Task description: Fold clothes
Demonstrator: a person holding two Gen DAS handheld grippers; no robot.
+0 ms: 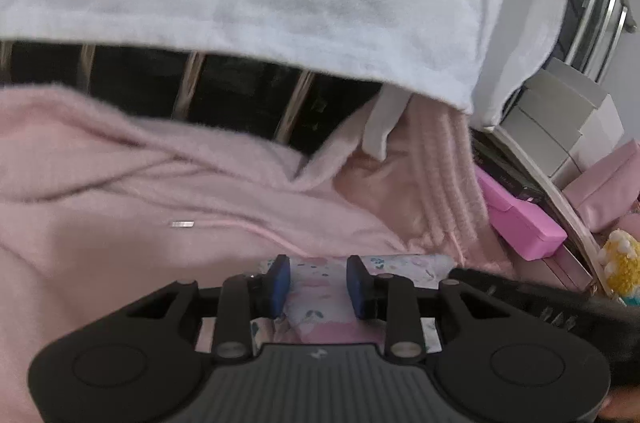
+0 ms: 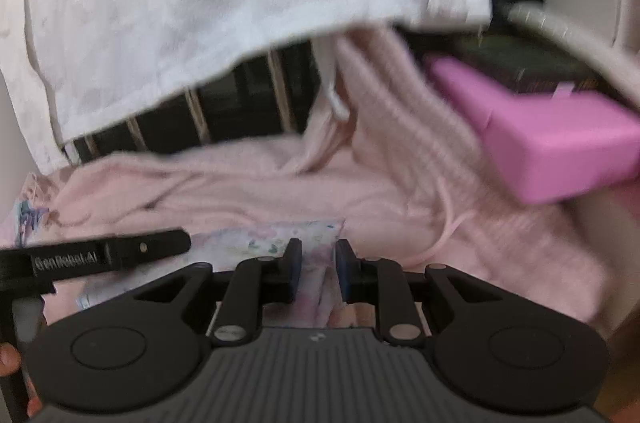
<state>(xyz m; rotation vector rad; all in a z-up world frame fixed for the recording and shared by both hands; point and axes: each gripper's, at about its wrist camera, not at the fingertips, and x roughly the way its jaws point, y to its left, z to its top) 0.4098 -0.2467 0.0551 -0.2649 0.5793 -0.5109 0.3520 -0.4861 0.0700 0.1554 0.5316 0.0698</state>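
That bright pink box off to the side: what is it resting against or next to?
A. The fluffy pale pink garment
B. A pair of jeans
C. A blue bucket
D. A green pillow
A. The pink box sits right at the edge of the fluffy pale pink garment, as the left wrist view shows too; no bucket, jeans or green pillow is in sight.
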